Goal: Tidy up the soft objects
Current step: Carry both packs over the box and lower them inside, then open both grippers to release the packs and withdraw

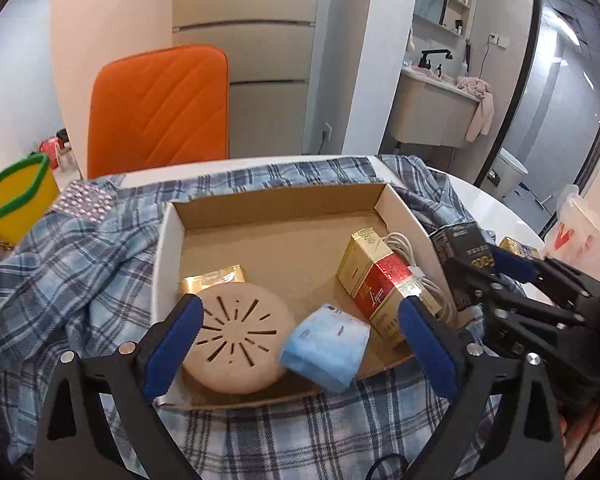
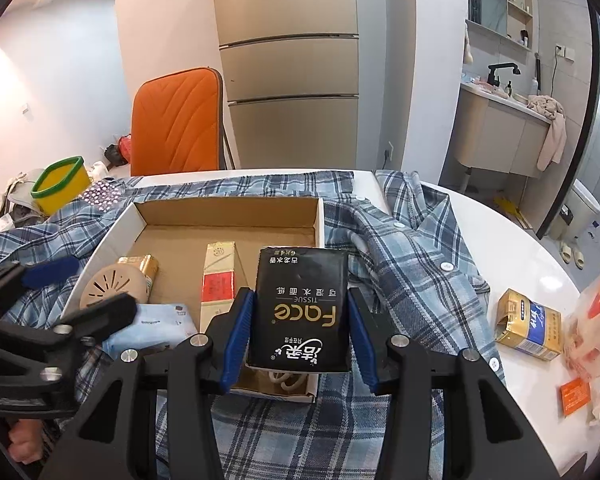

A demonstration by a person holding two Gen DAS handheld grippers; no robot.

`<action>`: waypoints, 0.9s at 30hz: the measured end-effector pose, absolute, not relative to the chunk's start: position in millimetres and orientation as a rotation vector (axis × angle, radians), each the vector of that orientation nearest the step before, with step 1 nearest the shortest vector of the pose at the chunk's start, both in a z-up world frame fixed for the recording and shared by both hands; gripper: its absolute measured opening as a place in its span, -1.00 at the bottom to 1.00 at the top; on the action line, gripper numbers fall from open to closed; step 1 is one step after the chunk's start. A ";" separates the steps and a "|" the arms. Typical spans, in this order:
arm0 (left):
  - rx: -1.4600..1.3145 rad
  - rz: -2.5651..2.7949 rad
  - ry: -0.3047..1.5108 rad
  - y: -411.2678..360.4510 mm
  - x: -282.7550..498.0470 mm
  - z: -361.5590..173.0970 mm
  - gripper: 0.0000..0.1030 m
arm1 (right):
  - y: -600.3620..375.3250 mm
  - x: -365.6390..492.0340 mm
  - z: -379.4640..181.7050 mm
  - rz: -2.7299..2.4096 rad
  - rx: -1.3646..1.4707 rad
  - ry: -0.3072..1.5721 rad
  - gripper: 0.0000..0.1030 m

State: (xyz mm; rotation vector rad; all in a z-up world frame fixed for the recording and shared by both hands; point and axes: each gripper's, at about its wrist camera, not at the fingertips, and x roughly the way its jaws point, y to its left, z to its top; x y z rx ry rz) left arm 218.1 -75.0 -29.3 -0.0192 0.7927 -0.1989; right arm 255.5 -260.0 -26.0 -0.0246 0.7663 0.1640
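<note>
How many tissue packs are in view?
2: the blue tissue pack lies in the cardboard box between the open left fingers; the black tissue pack is clamped in the right gripper.

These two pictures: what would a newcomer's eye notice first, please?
The black tissue pack, clamped in the right gripper above the near right corner of the cardboard box. Next, the blue tissue pack lying in the box between the open left gripper's fingers, and the orange chair behind the table.

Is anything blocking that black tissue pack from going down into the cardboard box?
The box has no lid. But right under the black tissue pack, held in the right gripper, lie a white cable and a red-and-gold carton. Bare floor shows farther back.
</note>
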 end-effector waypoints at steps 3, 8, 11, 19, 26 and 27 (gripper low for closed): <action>0.002 -0.182 0.747 -68.3 204.7 -22.6 0.90 | -261.3 258.0 -30.0 0.163 -0.023 0.783 -0.06; -0.003 -0.134 0.672 -47.7 183.2 -17.3 0.99 | -256.8 263.5 -36.8 0.197 -0.013 0.815 -0.06; -0.032 -0.095 0.659 -35.7 177.8 -17.7 0.99 | -249.1 262.6 -40.0 0.266 -0.013 0.831 -0.07; -0.055 -0.124 0.648 -30.6 174.0 -13.6 0.99 | -237.7 256.5 -38.7 0.299 -0.030 0.800 -0.05; -0.023 -0.154 0.585 -36.5 157.0 1.3 0.99 | -242.9 236.5 -15.0 0.270 -0.022 0.708 0.10; -0.020 -0.153 0.570 -36.6 153.2 5.4 0.99 | -242.0 229.3 -7.9 0.269 -0.029 0.682 0.13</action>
